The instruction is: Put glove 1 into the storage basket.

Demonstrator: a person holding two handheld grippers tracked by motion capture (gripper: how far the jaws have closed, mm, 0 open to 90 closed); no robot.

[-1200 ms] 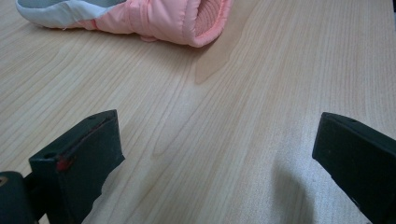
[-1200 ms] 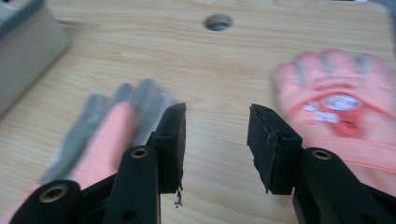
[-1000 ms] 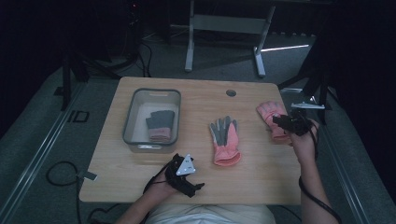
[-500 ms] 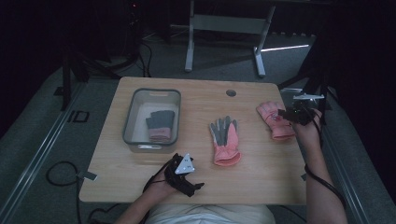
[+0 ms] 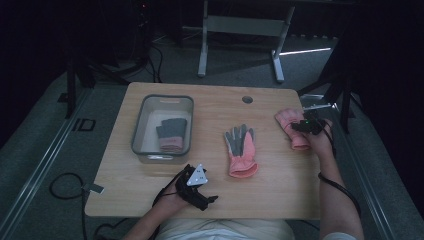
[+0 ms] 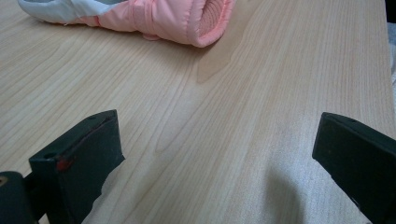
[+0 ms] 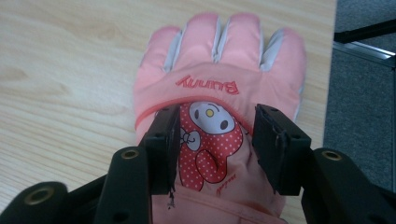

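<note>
Pink glove with a cartoon bunny patch and the word "Bunny" lies flat near the right edge of the wooden table, fingers pointing away from me; my right gripper hangs just over its back, jaws about half open and just now widening, one on each side of the patch, and whether the pads touch the fabric I cannot tell; in the high view that gripper sits over the glove; my left gripper rests at the near edge, jaws spread wide over bare wood, gripping nothing; a second pink glove lies palm up mid-table; a third glove sits inside a clear bin to the left.
</note>
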